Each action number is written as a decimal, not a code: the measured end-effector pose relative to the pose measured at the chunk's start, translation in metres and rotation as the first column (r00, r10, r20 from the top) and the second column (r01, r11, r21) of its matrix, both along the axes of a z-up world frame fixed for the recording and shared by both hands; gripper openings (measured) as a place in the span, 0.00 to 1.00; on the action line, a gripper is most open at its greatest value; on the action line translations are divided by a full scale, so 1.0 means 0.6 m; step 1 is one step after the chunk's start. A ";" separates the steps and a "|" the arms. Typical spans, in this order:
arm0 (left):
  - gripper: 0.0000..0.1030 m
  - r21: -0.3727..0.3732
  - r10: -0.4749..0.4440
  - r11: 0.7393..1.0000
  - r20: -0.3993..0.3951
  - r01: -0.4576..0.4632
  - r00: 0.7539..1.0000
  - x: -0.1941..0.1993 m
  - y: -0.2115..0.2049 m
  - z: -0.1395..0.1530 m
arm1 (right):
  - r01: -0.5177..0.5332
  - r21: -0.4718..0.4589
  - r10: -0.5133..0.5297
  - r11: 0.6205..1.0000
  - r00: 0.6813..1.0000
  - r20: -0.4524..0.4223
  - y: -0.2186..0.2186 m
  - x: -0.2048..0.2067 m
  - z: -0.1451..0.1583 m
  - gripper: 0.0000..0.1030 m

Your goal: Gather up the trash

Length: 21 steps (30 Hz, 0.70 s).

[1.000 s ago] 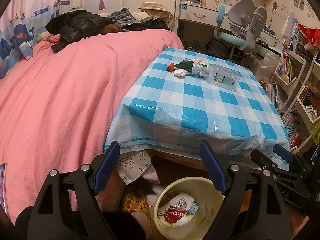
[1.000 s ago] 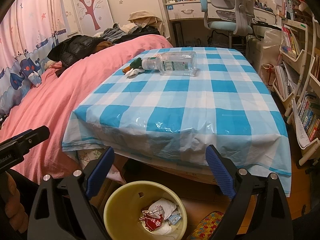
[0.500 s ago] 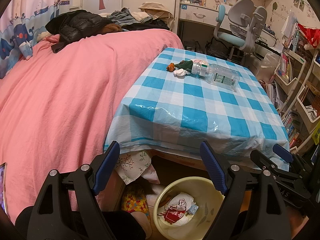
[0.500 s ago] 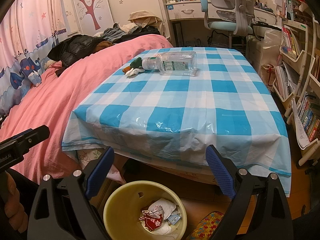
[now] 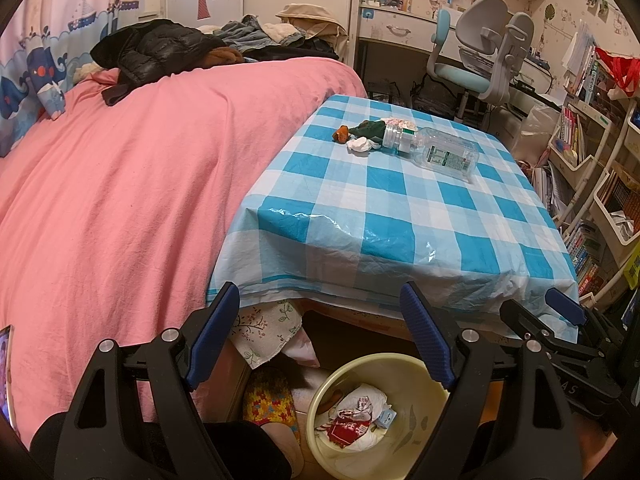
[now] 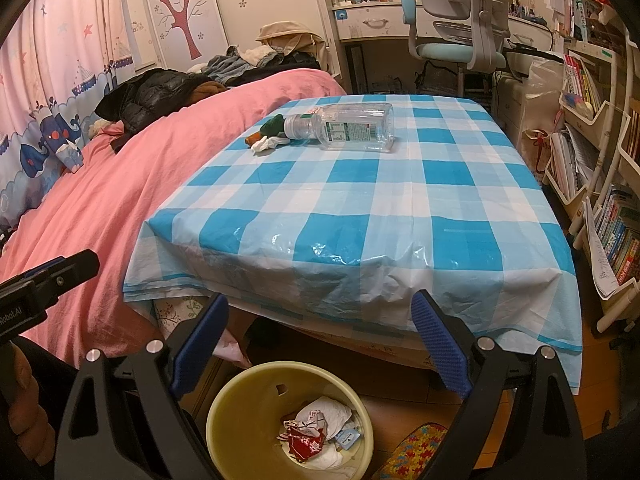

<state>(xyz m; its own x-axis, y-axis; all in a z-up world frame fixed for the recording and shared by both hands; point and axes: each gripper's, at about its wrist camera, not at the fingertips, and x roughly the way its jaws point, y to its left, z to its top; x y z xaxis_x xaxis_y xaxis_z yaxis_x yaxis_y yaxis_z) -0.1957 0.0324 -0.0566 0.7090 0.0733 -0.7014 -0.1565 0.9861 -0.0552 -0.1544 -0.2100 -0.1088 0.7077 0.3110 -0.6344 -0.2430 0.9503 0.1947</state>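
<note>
A clear plastic bottle (image 5: pixel 436 153) (image 6: pixel 346 128) lies on its side at the far end of the blue-checked table (image 5: pixel 400 216) (image 6: pixel 360 208). By its cap lie a dark green wrapper (image 5: pixel 368 129) (image 6: pixel 273 125), a small orange scrap (image 5: pixel 341 133) and a crumpled white tissue (image 5: pixel 360 145) (image 6: pixel 265 144). A yellow bin (image 5: pixel 420 376) (image 6: pixel 240 392) with wrappers and paper in it stands on the floor below the table's near edge. My left gripper (image 5: pixel 320 336) and right gripper (image 6: pixel 320 344) are both open and empty, held above the bin.
A bed with a pink cover (image 5: pixel 120 184) runs along the table's left side, with clothes piled at its far end. Bookshelves (image 6: pixel 600 208) stand to the right. A desk chair (image 6: pixel 452 16) is behind the table. A colourful slipper (image 5: pixel 270 402) lies beside the bin.
</note>
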 end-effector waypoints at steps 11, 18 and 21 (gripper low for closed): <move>0.77 -0.002 0.000 1.000 0.001 0.000 1.000 0.000 0.000 0.000 | 0.000 -0.001 0.000 1.000 1.000 0.002 0.001 -0.001 0.000 0.86; 0.77 -0.051 -0.004 0.999 -0.004 0.003 1.000 0.013 0.009 0.004 | -0.018 0.000 0.018 1.000 0.999 0.032 0.003 0.005 0.019 0.86; 0.77 -0.071 -0.010 0.997 -0.011 0.009 1.000 0.025 0.012 0.007 | -0.029 0.004 0.029 1.000 0.998 0.053 0.001 0.015 0.035 0.88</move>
